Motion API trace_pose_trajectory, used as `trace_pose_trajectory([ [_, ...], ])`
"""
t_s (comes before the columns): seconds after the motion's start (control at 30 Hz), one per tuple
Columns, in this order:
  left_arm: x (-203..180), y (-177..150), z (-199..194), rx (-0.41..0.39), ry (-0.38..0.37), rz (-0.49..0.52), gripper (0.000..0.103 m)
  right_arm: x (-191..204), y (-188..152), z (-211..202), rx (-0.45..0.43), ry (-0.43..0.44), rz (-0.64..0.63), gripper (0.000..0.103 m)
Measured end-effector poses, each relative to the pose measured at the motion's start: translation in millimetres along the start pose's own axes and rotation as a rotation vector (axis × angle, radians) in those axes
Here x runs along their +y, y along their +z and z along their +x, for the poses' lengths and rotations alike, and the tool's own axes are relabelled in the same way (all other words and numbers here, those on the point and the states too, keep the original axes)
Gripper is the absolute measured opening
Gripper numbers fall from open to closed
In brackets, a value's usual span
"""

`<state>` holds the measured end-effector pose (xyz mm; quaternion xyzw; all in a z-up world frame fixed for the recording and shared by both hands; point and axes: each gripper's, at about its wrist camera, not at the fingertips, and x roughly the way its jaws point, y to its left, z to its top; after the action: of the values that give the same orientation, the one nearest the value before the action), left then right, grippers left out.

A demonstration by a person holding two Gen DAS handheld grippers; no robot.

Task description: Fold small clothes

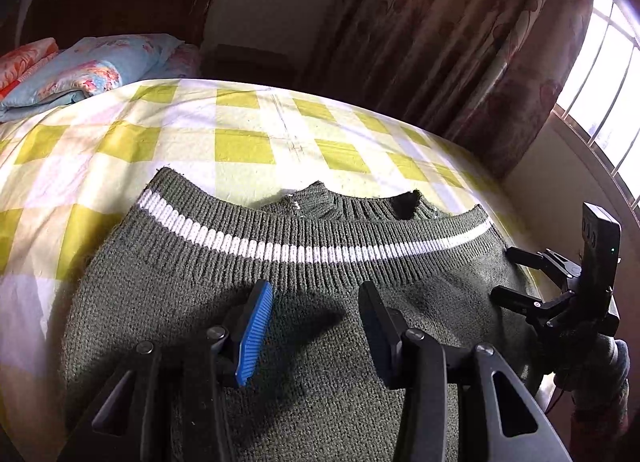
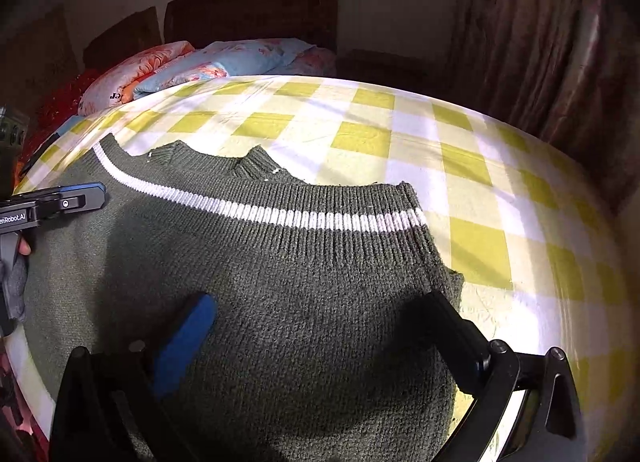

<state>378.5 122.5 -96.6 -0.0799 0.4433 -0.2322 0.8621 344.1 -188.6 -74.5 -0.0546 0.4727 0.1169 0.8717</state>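
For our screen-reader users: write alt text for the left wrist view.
A dark green knitted sweater with a white stripe lies flat on a yellow-and-white checked bedsheet, seen between the open jaws of the left gripper, which hold nothing. The right gripper reaches the sweater's right edge; floral pillows and brown curtains sit behind.

The checked bedsheet [image 2: 460, 165] past the green sweater [image 2: 280, 282] is bare, with lots of room. Pillows [image 2: 192, 65] block the far end, and curtains [image 1: 460, 53] hang along one side.
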Motion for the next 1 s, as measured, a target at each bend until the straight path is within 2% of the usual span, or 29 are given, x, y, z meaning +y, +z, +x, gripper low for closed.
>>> trace_pose_trajectory([
  [0.1, -14.8, 10.5, -4.9, 0.025, 0.042, 0.045, 0.046, 3.3, 8.7, -8.0, 0.023, -0.013, 0.020, 0.103],
  [0.17, -24.2, 22.3, -9.5, -0.014, 0.046, 0.075, 0.046, 15.2, 22.2, -17.9, -0.020, -0.023, -0.002, 0.103],
  [0.23, -29.7, 34.0, -1.5, -0.018, 0.075, 0.090, 0.048, 34.4, 37.2, -16.2, -0.041, -0.017, -0.039, 0.103],
  [0.3, -31.2, 40.0, 18.7, 0.029, 0.106, 0.111, 0.048, 58.6, 49.5, 0.4, -0.018, 0.013, -0.081, 0.103],
  [0.37, -30.4, 38.6, 41.4, 0.110, 0.167, 0.135, 0.048, 83.4, 55.1, 26.7, 0.021, 0.033, -0.126, 0.103],
  [0.43, -32.8, 38.8, 39.9, 0.105, 0.183, 0.179, 0.048, 100.4, 53.3, 48.2, 0.080, 0.021, -0.191, 0.103],
  [0.5, -30.1, 39.3, 37.7, 0.119, 0.190, 0.216, 0.048, 92.6, 56.5, 45.5, 0.078, 0.039, -0.179, 0.103],
  [0.53, -26.1, 40.0, 36.0, 0.118, 0.206, 0.222, 0.048, 84.7, 56.5, 43.9, 0.079, 0.021, -0.179, 0.103],
  [0.57, -19.9, 39.5, 34.0, 0.115, 0.207, 0.216, 0.048, 73.1, 55.5, 43.5, 0.083, -0.034, -0.181, 0.103],
  [0.6, -14.8, 40.0, 31.7, 0.115, 0.187, 0.201, 0.048, 60.3, 54.0, 43.7, 0.091, -0.081, -0.168, 0.103],
  [0.63, -10.5, 39.9, 29.3, 0.106, 0.177, 0.185, 0.048, 42.8, 51.4, 42.5, 0.096, -0.087, -0.130, 0.103],
  [0.73, -2.9, 35.2, 25.7, 0.054, 0.158, 0.149, 0.048, -1.3, 44.4, 35.5, 0.065, 0.016, 0.025, 0.103],
  [0.8, -2.8, 35.2, 26.4, 0.045, 0.159, 0.149, 0.048, -3.7, 45.3, 34.0, 0.054, 0.031, 0.039, 0.103],
  [0.9, -5.0, 34.7, 27.7, 0.046, 0.172, 0.165, 0.048, 11.3, 47.7, 43.6, 0.070, -0.043, -0.025, 0.103],
  [1.0, -4.0, 33.9, 27.2, 0.038, 0.164, 0.161, 0.048, 6.2, 48.5, 44.6, 0.064, -0.020, -0.005, 0.103],
])
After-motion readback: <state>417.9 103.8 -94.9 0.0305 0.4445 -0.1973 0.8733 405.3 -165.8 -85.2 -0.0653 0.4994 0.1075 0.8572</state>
